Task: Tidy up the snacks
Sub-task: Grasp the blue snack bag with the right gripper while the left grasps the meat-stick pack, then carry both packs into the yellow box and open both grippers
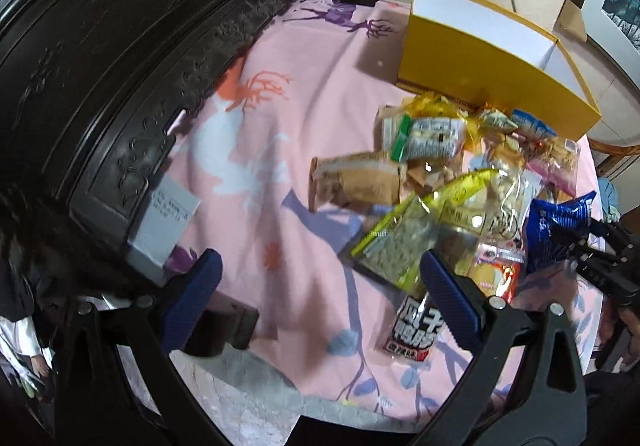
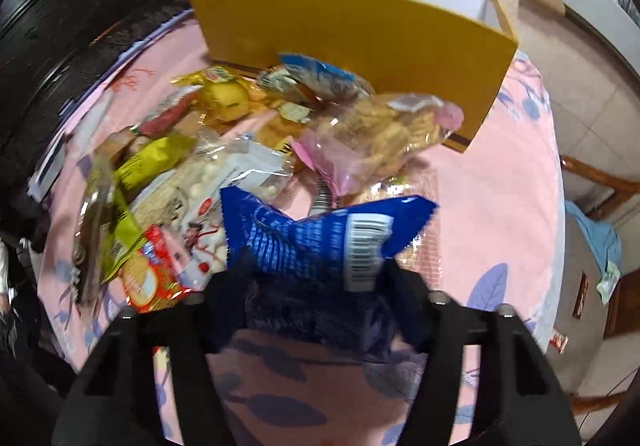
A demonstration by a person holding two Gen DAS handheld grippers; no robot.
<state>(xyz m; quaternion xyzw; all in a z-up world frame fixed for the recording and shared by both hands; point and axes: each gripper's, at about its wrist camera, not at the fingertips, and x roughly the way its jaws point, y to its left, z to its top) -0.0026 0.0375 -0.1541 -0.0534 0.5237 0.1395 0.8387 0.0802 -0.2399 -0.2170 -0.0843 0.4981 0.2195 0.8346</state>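
While the right gripper (image 2: 316,278) pinches the blue snack bag (image 2: 320,230) at lower centre of its view, the left gripper (image 1: 320,282) hangs spread wide over the pink tablecloth (image 1: 260,174), nothing between its blue pads (image 1: 448,286). The snack pile (image 1: 460,174) lies right of centre, touching the yellow box (image 1: 480,78) at upper right. The box interior shows white.

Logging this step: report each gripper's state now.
Left gripper: open, holding nothing.
Right gripper: closed on the blue snack bag.
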